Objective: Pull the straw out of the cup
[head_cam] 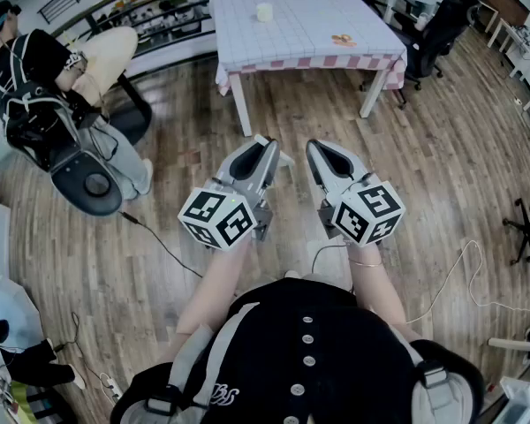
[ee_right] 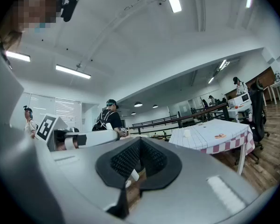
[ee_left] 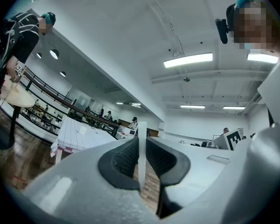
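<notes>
A white straw (ee_left: pixel 142 155) stands upright between the dark pads of my left gripper (ee_left: pixel 142 146), which is shut on it; its tip shows beside that gripper (head_cam: pixel 267 146) as the straw (head_cam: pixel 285 159) in the head view. The cup (head_cam: pixel 263 11) is a small pale one on the checked table (head_cam: pixel 336 56) far ahead, well apart from both grippers. It also shows as the cup (ee_left: pixel 82 130) and the cup (ee_right: pixel 187 133) in the gripper views. My right gripper (head_cam: pixel 314 150) is held level beside the left one. The right gripper (ee_right: pixel 140 146) has its pads meeting, with only a small white scrap low in the gap.
I stand on a wooden floor, with both grippers held out over it. A person (head_cam: pixel 35 69) sits on a black chair at the left. An office chair (head_cam: pixel 433 34) stands right of the table, and cables (head_cam: pixel 159 246) trail over the floor. A small orange item (head_cam: pixel 342 40) lies on the table.
</notes>
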`<state>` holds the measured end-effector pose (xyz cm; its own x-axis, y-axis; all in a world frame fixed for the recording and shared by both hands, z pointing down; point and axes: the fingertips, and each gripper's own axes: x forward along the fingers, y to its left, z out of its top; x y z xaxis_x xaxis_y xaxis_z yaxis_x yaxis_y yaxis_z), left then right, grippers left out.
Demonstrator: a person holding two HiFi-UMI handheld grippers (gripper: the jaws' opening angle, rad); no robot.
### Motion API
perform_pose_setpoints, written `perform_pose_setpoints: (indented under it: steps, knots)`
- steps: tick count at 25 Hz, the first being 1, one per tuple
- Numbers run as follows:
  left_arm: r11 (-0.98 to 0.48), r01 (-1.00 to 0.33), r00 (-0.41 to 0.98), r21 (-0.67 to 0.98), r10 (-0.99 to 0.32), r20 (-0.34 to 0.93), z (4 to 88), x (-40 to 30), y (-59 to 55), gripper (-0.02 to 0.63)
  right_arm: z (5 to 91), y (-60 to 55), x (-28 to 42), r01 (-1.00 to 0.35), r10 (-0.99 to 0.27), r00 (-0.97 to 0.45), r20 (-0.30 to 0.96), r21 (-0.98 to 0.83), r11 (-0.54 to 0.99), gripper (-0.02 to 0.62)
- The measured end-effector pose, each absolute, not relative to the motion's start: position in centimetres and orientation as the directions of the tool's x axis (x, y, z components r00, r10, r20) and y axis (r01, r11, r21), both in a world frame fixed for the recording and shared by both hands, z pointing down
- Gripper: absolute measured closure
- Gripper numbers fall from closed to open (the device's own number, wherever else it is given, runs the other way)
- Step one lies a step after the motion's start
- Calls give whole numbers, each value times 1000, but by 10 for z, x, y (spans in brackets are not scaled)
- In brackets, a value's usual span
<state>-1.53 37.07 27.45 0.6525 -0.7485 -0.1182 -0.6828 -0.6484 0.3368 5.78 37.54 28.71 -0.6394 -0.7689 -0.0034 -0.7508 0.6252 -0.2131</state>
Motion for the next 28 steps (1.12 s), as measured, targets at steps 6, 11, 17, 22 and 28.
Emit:
perform_pose_setpoints:
  steps: [6, 11, 17, 22, 28]
  knots:
    - [-656, -693, 651, 299, -748, -131, 266, -16, 367, 561, 283, 373, 54, -746, -761, -648, -12, -189, 638, 597]
    - [-647, -697, 644, 309, -754, -128, 272, -17, 364, 561, 281, 370, 51, -744, -756, -654, -9, -171, 646, 597]
    - [-645, -710, 639, 284, -759, -127, 273, -17, 363, 561, 286, 370, 50, -749, -760, -650, -11, -162, 643, 597]
    - [-629, -724, 627, 282, -771, -112, 279, -19, 355, 561, 296, 361, 51, -764, -773, -634, 17, -170, 623, 595]
    - [-630, -724, 634, 282, -768, -88, 285, -5, 344, 561, 303, 353, 59, -742, -750, -660, 43, -193, 642, 595]
